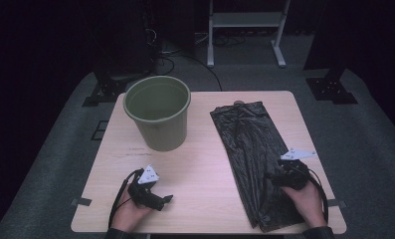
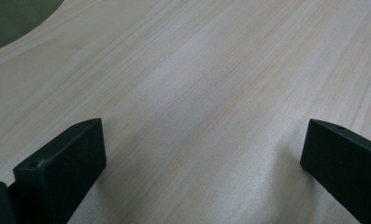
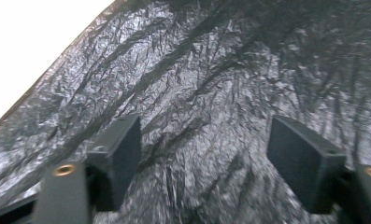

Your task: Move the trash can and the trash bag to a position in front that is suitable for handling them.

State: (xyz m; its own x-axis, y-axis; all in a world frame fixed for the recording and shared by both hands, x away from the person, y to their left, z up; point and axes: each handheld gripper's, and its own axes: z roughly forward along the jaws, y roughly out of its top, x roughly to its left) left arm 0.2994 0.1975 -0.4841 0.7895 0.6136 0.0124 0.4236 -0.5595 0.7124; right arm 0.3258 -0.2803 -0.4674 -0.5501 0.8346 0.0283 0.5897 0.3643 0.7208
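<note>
1. The left gripper (image 1: pixel 155 198) rests low at the near left of the table (image 1: pixel 205 164), held in the person's left hand (image 1: pixel 130 211). In the left gripper view its jaws stand wide apart over bare wood, with nothing between them.
2. A green bucket (image 1: pixel 158 117) stands upright on the far left part of the table — well apart from both grippers.
3. A crumpled black plastic bag (image 1: pixel 254 154) lies flat along the right side of the table, running from the far edge toward the near one.
4. The right gripper (image 1: pixel 284 178), in the person's right hand (image 1: pixel 307 201), sits over the near part of the bag. Its jaws are open — the wrinkled plastic (image 3: pixel 206 93) lies below the gap, not pinched.
</note>
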